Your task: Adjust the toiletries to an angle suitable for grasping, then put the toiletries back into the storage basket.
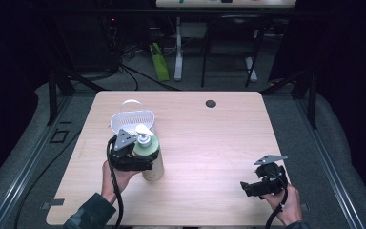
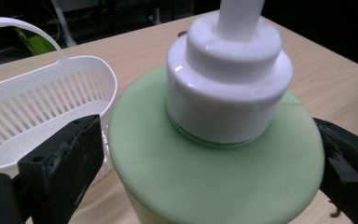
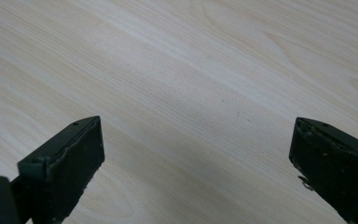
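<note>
High view: the green-topped pump bottle (image 1: 150,155) stands upright on the table (image 1: 209,143), just in front of the white slotted basket (image 1: 133,119). The left gripper (image 1: 140,160) reaches around the bottle's shoulder. The right gripper (image 1: 248,187) hovers well apart from the bottle.

Left gripper view: the jaws stand wide, the bottle (image 2: 214,163) between them, the basket (image 2: 42,112) just beside it; pad contact cannot be told.

Right gripper view: jaws wide apart, nothing between them, above bare table (image 3: 191,93).

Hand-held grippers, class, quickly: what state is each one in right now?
Left hand-held gripper: jaws wide around the green pump bottle; whether the pads press on it cannot be told.
Right hand-held gripper: open, holding nothing, above the bare table.
</note>
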The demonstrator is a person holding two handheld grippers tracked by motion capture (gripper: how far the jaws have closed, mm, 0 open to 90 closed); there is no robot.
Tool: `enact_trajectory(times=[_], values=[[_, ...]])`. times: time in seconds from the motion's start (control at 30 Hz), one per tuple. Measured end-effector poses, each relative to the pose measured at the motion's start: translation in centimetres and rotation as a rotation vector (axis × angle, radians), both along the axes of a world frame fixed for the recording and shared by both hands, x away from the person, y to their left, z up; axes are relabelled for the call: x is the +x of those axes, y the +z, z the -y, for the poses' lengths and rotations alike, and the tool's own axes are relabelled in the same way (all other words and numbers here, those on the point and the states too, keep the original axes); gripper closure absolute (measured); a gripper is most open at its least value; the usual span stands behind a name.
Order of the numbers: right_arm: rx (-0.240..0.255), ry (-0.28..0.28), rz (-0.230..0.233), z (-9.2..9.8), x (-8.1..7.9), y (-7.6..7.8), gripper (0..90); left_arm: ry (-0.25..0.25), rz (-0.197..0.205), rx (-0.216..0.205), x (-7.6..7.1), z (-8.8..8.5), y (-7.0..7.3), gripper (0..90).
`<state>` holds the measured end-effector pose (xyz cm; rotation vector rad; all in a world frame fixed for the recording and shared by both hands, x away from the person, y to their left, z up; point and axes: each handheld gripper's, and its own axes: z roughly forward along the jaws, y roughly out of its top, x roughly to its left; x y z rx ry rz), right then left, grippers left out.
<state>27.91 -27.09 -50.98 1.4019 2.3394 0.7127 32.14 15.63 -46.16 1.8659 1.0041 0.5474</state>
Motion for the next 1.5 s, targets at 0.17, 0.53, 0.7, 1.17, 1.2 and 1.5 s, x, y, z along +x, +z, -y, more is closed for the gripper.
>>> enact_trajectory(times=[0.17, 0.53, 0.7, 1.17, 1.2, 1.5], values=[[0.002, 0.0, -0.001, 0.0, 0.0, 0.0, 2.8, -0.002, 0.016, -0.022, -0.1, -0.2, 0.6, 0.2], [-0.001, -0.004, 0.007, -0.1, 0.1, 0.0, 1.0, -0.006, 0.044, -0.067, 0.0, -0.6, 1.6, 0.0], [-0.007, -0.005, 0.003, 0.0, 0.1, -0.1, 0.4, -0.012, 0.052, -0.083, 0.2, -0.6, 2.1, 0.0], [-0.03, 0.006, -0.004, -0.3, 0.1, -0.3, 0.9, -0.011, 0.114, -0.139, 0.0, -0.6, 2.8, 24.4], [-0.03, 0.004, -0.007, -0.3, 0.1, -0.3, 0.9, -0.016, 0.119, -0.147, 0.0, -0.7, 2.9, 25.4], [-0.034, 0.003, -0.006, -0.3, 0.1, -0.4, 2.7, -0.015, 0.131, -0.172, -0.1, -1.0, 3.0, 43.4]])
